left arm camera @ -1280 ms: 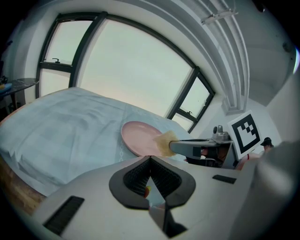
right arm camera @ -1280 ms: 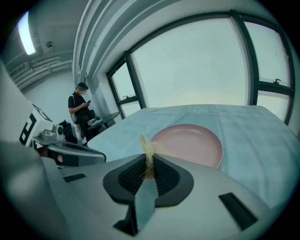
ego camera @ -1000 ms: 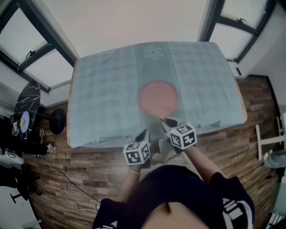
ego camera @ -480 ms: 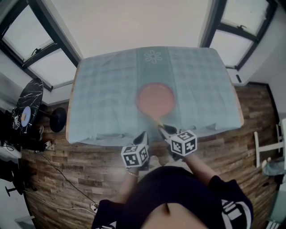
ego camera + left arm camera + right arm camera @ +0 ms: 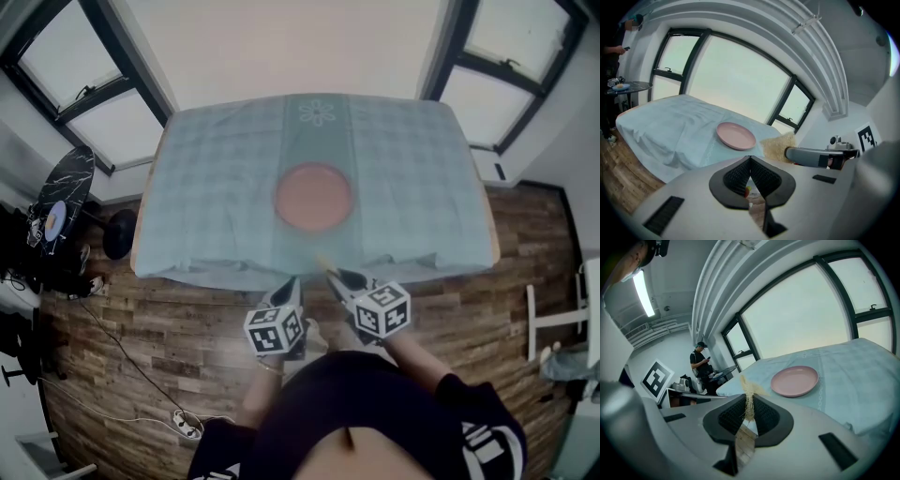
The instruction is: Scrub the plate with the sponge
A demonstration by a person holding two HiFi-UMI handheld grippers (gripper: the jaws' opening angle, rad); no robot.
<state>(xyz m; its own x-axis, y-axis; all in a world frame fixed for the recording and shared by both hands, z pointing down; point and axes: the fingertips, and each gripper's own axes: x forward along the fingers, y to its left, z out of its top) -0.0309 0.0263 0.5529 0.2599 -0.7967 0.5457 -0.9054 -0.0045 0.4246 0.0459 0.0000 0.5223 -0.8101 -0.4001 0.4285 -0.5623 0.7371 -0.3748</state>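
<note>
Pink plate (image 5: 313, 198) lying centred on the table (image 5: 206, 178), now farther off.
I am drawing back: right gripper (image 5: 339, 275) is clamping the straw-coloured sponge (image 5: 749, 399), left gripper (image 5: 292, 283) is pressing its jaws together, empty (scrubbing not begun).

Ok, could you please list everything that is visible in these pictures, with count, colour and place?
plate: one, pink, middle of the table
tablecloth: one, pale blue checked, covering the table
sponge: one, yellowish and fibrous, in the right gripper
side table: one, black, round, left of the big table
floor: brown wood, around the table
windows: several, dark frames, at both far corners
bystander: one, dark clothes, beside the side table
left gripper: grey, jaws together, empty
right gripper: grey, jaws closed on the sponge
</note>
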